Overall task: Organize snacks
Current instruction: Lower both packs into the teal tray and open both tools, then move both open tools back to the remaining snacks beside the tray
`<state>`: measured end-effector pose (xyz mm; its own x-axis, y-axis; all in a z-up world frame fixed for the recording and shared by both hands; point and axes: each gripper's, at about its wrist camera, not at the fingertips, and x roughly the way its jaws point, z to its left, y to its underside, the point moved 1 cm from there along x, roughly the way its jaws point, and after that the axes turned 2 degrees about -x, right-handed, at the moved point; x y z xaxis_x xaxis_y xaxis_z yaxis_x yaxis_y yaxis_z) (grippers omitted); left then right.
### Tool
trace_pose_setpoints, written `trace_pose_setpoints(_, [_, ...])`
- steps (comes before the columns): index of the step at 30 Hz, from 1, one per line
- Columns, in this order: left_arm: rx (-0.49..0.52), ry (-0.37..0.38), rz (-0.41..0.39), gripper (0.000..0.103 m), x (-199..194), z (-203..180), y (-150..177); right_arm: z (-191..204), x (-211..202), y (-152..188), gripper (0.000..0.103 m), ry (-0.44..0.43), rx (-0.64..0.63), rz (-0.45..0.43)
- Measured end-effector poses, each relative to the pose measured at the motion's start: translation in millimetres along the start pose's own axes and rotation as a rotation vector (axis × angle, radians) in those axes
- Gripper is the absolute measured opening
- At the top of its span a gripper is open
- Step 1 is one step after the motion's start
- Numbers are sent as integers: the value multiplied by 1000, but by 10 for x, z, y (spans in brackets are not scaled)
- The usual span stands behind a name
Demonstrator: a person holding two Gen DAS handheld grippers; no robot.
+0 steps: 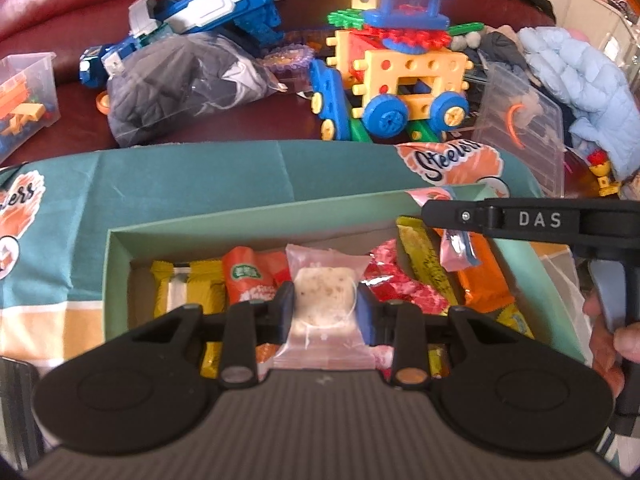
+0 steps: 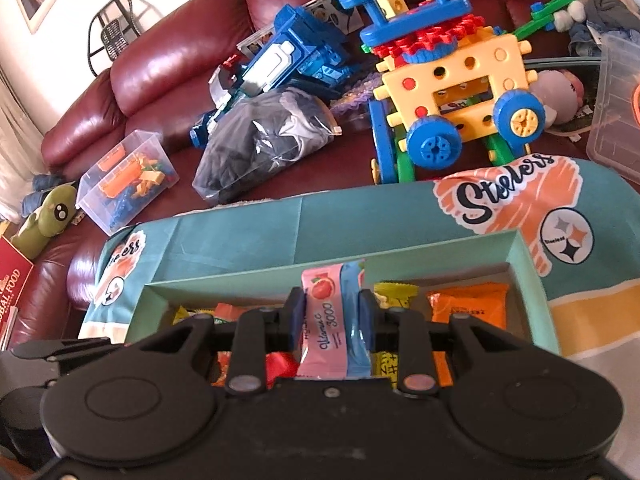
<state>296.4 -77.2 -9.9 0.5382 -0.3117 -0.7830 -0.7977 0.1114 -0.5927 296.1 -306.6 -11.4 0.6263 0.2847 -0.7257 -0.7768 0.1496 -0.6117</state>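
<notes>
Left gripper (image 1: 324, 312) fingers clamped on a clear-wrapped pale cake (image 1: 322, 300), right gripper (image 2: 332, 316) fingers on a pink sachet (image 2: 322, 320).

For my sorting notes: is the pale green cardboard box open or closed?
Open. The pale green cardboard box has no lid on top, and its wrapped snacks show from above.

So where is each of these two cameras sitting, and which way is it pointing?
Left wrist view: sits on the left hand-held gripper, looking forward and down into the pale green cardboard box; the gripper holds a clear-wrapped white cake, and fingers of the person's hand show at right.
Right wrist view: sits on the right hand-held gripper, facing the same way, holding a pink and blue sachet.
Both show the box, the yellow toy vehicle and the dark red leather sofa.
</notes>
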Motion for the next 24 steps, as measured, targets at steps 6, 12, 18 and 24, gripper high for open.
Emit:
trace_pose_setpoints(6, [-29,-54,-53,103,-103,66,4,39,-43,2,91,2,9,-22])
trace_pose_setpoints(12, [-61,-59,-35,103,-173,129,66,68,-138,50,103,8,1,-26])
trace_pose_setpoints(18, [-55,-64,-24,103,-331,77,212,102,-335,148,103,8,-3,-25])
trace_pose_setpoints(24, [-50,-60,-41,103,-640,34,390,150,-639,290,103,-9,7,-25])
